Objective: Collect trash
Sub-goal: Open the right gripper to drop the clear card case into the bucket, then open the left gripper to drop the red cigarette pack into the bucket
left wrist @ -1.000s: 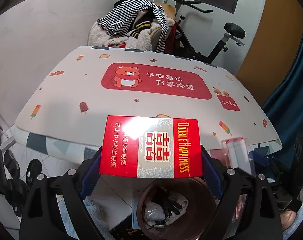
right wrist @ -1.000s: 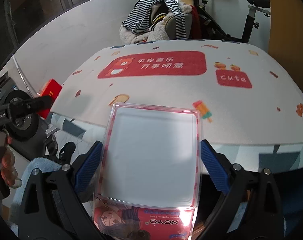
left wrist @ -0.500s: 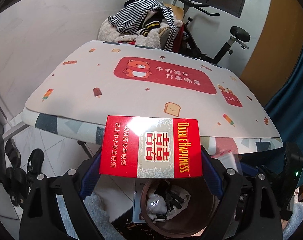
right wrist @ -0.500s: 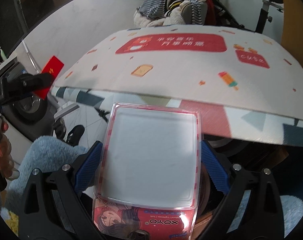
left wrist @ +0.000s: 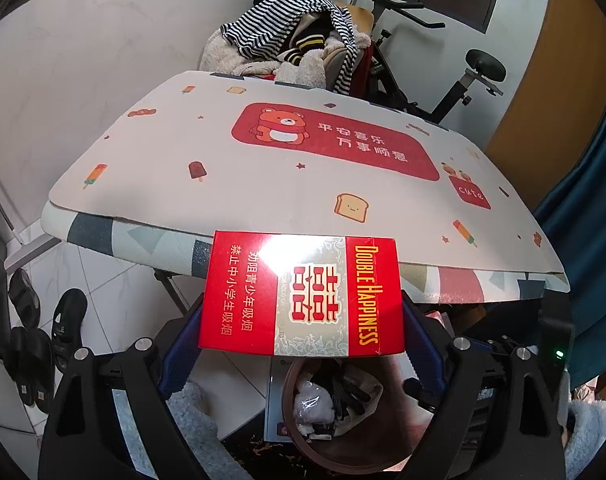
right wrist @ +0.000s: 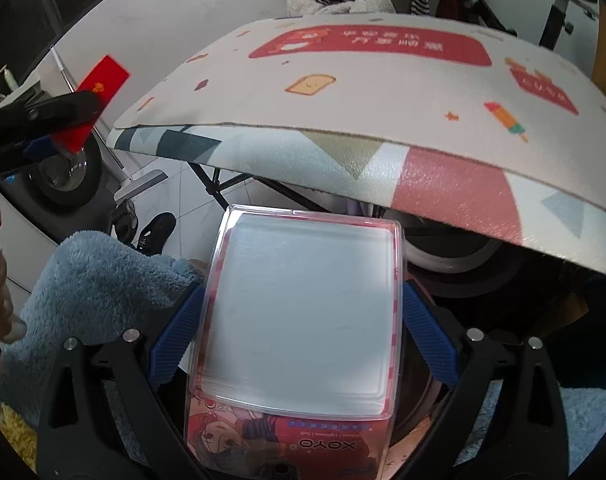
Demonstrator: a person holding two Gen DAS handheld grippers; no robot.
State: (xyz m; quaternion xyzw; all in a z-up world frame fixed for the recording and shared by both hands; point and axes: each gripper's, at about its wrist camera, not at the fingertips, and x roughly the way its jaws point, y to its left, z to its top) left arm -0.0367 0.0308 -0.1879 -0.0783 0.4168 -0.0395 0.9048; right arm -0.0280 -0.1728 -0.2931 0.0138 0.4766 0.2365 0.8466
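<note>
My left gripper [left wrist: 301,332] is shut on a red "Double Happiness" cigarette box [left wrist: 301,294], held flat in front of the table's near edge, above a brown round bin [left wrist: 343,412] on the floor that holds crumpled trash. My right gripper [right wrist: 303,320] is shut on a clear plastic blister pack [right wrist: 299,320] with a cartoon "XOYO" card, held low in front of the table edge. The left gripper with its red box also shows at the far left of the right wrist view [right wrist: 83,96].
A table with a cartoon bear mat [left wrist: 263,168] fills the middle; its edge hangs over my right gripper [right wrist: 383,152]. A chair piled with striped clothes [left wrist: 303,48] and an exercise bike [left wrist: 463,80] stand behind. Black sandals [left wrist: 59,328] lie on the floor left. A blue fleece sleeve [right wrist: 83,288] is near.
Both grippers have moved back and down from the table, still holding their items. The bin has come more fully into the left view; the table edge is now above the right gripper.
</note>
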